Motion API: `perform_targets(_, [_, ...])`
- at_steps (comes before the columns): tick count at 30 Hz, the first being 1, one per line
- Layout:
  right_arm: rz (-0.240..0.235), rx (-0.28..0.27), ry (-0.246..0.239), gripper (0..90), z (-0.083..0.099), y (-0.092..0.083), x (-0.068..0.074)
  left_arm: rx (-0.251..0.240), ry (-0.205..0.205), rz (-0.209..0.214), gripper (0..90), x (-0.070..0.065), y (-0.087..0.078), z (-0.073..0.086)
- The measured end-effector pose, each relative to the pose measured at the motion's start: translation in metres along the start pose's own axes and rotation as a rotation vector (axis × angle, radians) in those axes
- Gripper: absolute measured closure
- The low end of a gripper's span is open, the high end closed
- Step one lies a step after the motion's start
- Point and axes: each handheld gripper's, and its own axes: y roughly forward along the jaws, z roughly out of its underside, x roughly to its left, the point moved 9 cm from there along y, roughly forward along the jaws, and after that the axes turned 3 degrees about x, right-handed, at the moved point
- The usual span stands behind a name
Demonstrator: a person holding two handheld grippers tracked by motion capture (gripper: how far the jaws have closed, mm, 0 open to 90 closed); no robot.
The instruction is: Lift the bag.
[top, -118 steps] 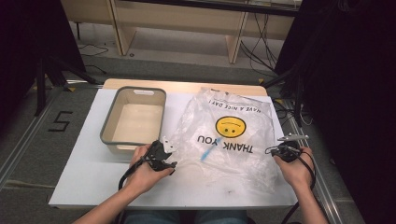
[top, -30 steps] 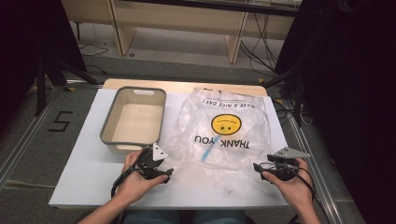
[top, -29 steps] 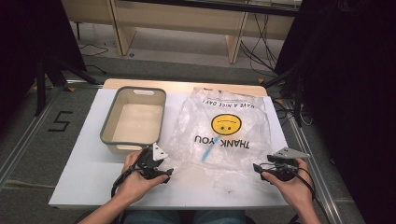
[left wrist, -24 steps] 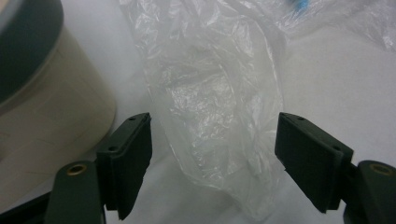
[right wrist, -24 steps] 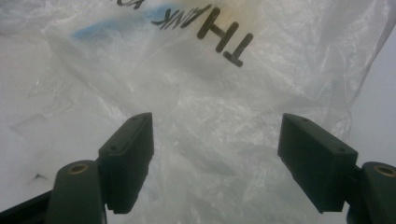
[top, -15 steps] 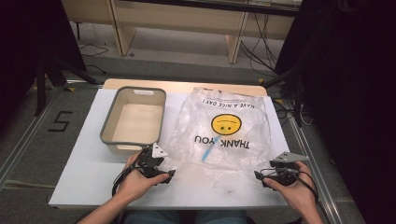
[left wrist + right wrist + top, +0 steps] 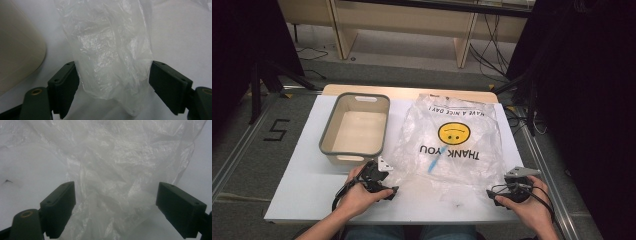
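Note:
A clear plastic bag (image 7: 452,145) with a yellow smiley and "THANK YOU" print lies flat on the white table. A thin blue thing (image 7: 433,162) shows at its middle. My left gripper (image 7: 391,189) lies at the bag's near left corner. Its jaws have just been opening and stand open, with a crumpled bag handle (image 7: 112,50) lying loose between them in the left gripper view (image 7: 113,66). My right gripper (image 7: 490,193) lies at the near right corner. Its jaws have just been opening too and stand wide, with the other handle (image 7: 120,182) between them (image 7: 116,185).
A grey-rimmed beige basin (image 7: 327,145) stands left of the bag, close to my left hand; its wall (image 7: 17,50) shows in the left gripper view. The table's near edge runs just below both hands. Dark floor and cables lie beyond the far edge.
Since the earliest frame both hands have drawn back toward the table's near edge. Over the last second the right hand slid slightly nearer; the bag stays flat.

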Motion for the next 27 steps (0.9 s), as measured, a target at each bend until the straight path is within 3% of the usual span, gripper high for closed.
perform_targets(12, [-0.026, 0.072, 0.016, 18.5, 0.012, 0.006, 0.001, 0.026, -0.013, 0.012, 26.2, 0.001, 0.004, 0.001])
perform_targets(17, [-0.058, 0.135, 0.0, 18.5, 0.019, 0.011, 0.01, 0.035, -0.021, 0.004, 32.7, -0.001, 0.002, 0.0])
perform_targets(20, [-0.068, 0.146, -0.011, 18.7, 0.02, 0.009, 0.012, 0.035, -0.02, 0.003, 37.5, -0.002, 0.002, 0.0])
perform_targets(23, [-0.072, 0.132, -0.004, 18.0, 0.019, 0.006, 0.012, 0.036, -0.018, 0.006, 39.3, -0.003, 0.001, 0.0])
perform_targets(27, [-0.064, 0.069, 0.011, 18.1, 0.011, -0.007, 0.008, 0.033, -0.016, 0.005, 40.0, -0.003, 0.002, 0.0])
